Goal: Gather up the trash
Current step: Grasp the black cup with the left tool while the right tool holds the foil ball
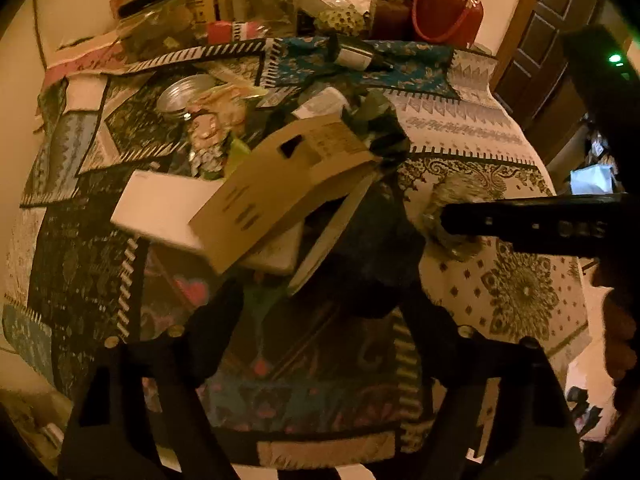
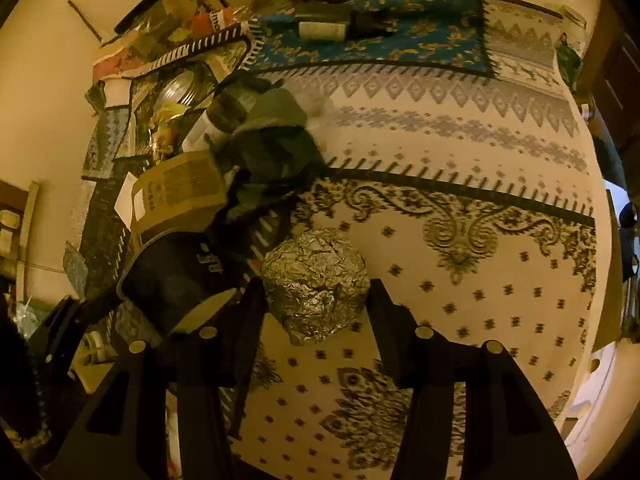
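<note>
On the table's patterned cloth (image 2: 460, 152), toward its near edge, a crumpled ball of foil (image 2: 316, 284) sits between the two fingers of the right gripper (image 2: 318, 292); the left finger lies against the foil's side and the right finger is just at its other side, so whether the pads really press on it cannot be told. To the right of the foil the pale cloth runs bare out to the table's rounded edge, leaving wide room on that side. To the left the space is crowded: a cardboard box (image 2: 180, 196) leans on a heap of dark crumpled wrapping (image 2: 276, 152), with a white box (image 1: 160, 204) beneath the cardboard one. The left gripper (image 1: 324, 320) hangs over this heap with its fingers spread and nothing pinched between them; a dark shape fills the gap ahead, too murky to name. At the far edge stand a red jug (image 1: 448, 8), bottles and jars packed close together, and a small bottle (image 2: 340, 26) lies on its side on the blue strip of cloth.
</note>
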